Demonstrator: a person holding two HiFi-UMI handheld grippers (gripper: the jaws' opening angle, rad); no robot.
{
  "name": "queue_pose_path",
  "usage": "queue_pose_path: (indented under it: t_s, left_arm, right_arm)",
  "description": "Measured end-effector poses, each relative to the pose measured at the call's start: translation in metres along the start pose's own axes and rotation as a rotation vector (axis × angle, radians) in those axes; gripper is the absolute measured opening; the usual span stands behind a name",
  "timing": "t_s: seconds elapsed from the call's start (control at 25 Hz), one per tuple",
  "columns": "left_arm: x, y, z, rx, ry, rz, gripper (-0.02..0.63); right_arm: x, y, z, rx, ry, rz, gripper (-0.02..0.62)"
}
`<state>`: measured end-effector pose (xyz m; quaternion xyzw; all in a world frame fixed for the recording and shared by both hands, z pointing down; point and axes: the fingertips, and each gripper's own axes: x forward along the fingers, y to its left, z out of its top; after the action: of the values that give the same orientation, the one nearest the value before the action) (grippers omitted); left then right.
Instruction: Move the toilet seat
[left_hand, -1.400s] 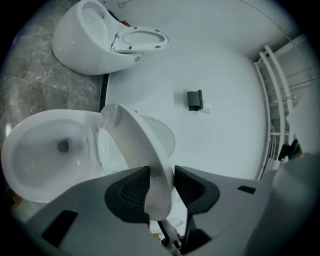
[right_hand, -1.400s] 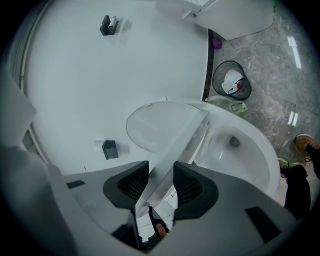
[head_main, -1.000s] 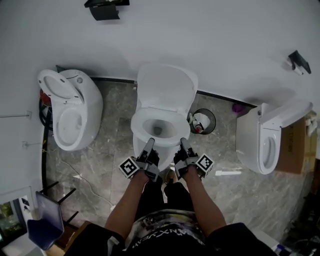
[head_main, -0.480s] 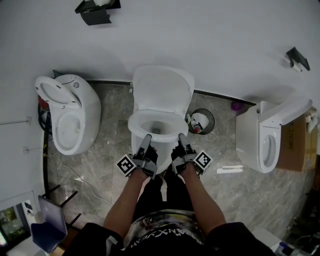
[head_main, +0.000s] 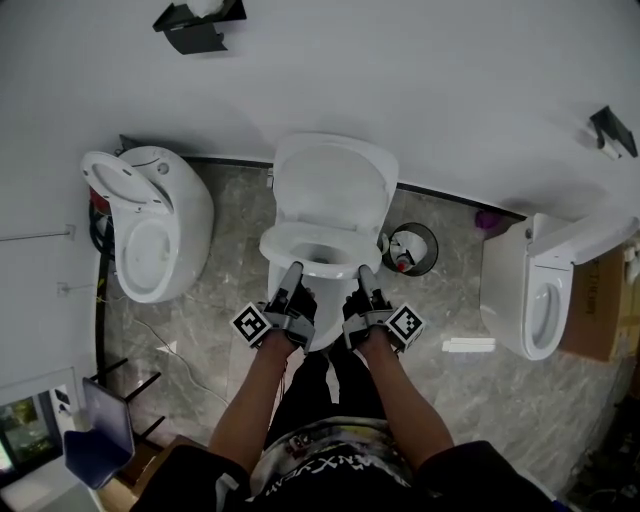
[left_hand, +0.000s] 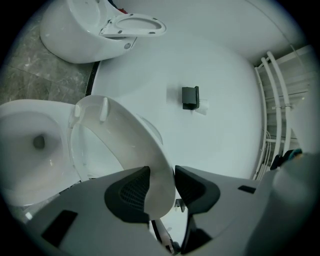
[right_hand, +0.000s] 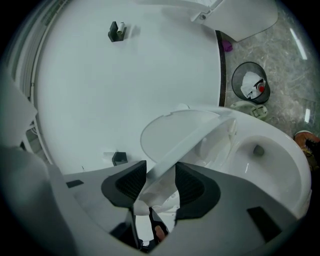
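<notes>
The toilet seat (left_hand: 150, 160) belongs to the middle toilet (head_main: 318, 300), which stands against the far wall. Its near rim is lifted off the bowl, and it tilts between the bowl and the upright lid (head_main: 335, 180). The left tongs (head_main: 292, 268) are narrow and clamp the near-left part of the rim, with both pads pressed on the white plastic. The right tongs (head_main: 364, 270) are at the near-right part of the rim. Their jaws are opening with the rim's edge between them, and the pads look to be touching it. A small bin (head_main: 412, 248) stands on the floor just right of this toilet. One more toilet (head_main: 150, 235) stands to the left and another (head_main: 535, 300) to the right.
</notes>
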<state>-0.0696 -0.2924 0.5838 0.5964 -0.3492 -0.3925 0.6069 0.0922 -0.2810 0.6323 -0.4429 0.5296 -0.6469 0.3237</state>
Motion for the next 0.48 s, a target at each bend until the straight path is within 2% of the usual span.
queue_pose_path:
  t_s: [0.48]
  left_arm:
    - [0.028, -0.010, 0.010, 0.004, 0.004, -0.031, 0.175]
  right_arm:
    - [0.019, 0.020, 0.010, -0.014, -0.018, 0.030, 0.186]
